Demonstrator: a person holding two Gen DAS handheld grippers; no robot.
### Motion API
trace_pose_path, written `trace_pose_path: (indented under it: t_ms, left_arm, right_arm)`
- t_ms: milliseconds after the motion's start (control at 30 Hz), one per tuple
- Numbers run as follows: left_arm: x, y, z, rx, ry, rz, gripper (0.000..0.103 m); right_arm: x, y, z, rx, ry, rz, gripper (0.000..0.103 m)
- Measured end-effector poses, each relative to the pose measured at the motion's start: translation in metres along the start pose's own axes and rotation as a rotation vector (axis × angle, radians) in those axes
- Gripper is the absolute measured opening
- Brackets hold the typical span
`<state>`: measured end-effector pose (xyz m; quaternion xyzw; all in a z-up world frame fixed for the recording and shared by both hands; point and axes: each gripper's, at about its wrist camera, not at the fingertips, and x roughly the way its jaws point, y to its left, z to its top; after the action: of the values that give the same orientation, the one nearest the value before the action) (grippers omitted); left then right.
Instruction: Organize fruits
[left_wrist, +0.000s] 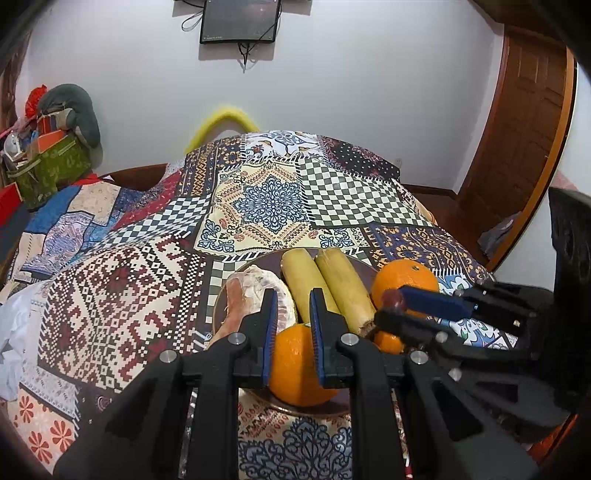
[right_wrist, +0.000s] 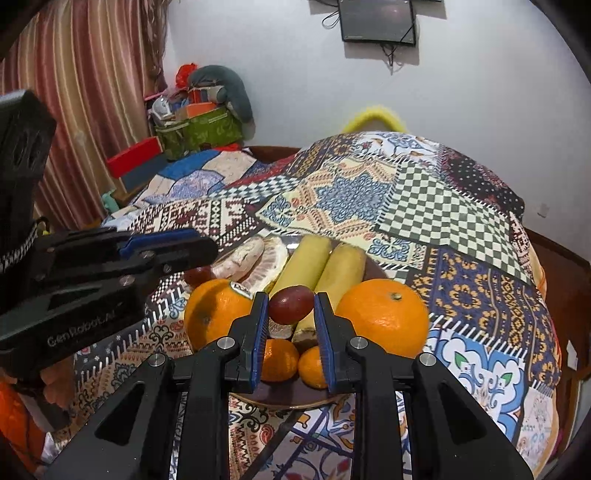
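— What is held by the left gripper (left_wrist: 291, 314)?
— An orange (left_wrist: 295, 365) is straddled, jaws part-open, over the plate (left_wrist: 221, 295).
— And the right gripper (right_wrist: 290, 314)?
— A dark red fruit (right_wrist: 291, 304) is pinched above the bananas (right_wrist: 325, 266).

The left gripper (left_wrist: 291, 299) hovered low with its jaws parted; the right gripper (right_wrist: 290, 306) reached in from the side, jaws pinched on something small.

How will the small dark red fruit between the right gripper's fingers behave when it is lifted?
The dark red fruit looks smooth and oval, so it may slip or roll once released. It seems small and probably light. The right gripper flanks it; contact is unclear.
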<state>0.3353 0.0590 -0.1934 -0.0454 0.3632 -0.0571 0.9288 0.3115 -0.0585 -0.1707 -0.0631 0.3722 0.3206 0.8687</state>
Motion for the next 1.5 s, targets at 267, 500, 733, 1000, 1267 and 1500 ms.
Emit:
trace_pose_path:
  t_ms: [267,500,733,1000,1267,1500]
  left_arm:
    - [0.001,0.013,0.003,-0.040,0.002,-0.020,0.016]
    - [-0.024,0.025,0.009,-0.072,-0.029,-0.007,0.021]
    - [-0.073,0.014,0.019,-0.046,-0.127,0.047,0.028]
    - [-0.124,-0.006,0.007,-0.022,-0.199,0.091,0.043]
    - [-0.197,-0.036,-0.005,0.002,-0.354,0.099,0.063]
    - [-0.259,-0.060,-0.015,0.024,-0.475,0.093,0.077]
  right_arm:
    - [0.013,0.001,-0.002,-0.012,0.043,0.007,0.024]
    - [0.006,0.002,-0.001,-0.011,0.028,-0.007,0.035]
    - [-0.037,-0.001,0.011,0.027,-0.054,-0.029,0.035]
    - [-0.101,0.002,0.017,0.068,-0.178,-0.062,0.035]
    - [-0.180,0.022,0.013,0.086,-0.348,-0.135,0.053]
    - [-0.241,0.050,0.009,0.067,-0.497,-0.187,0.076]
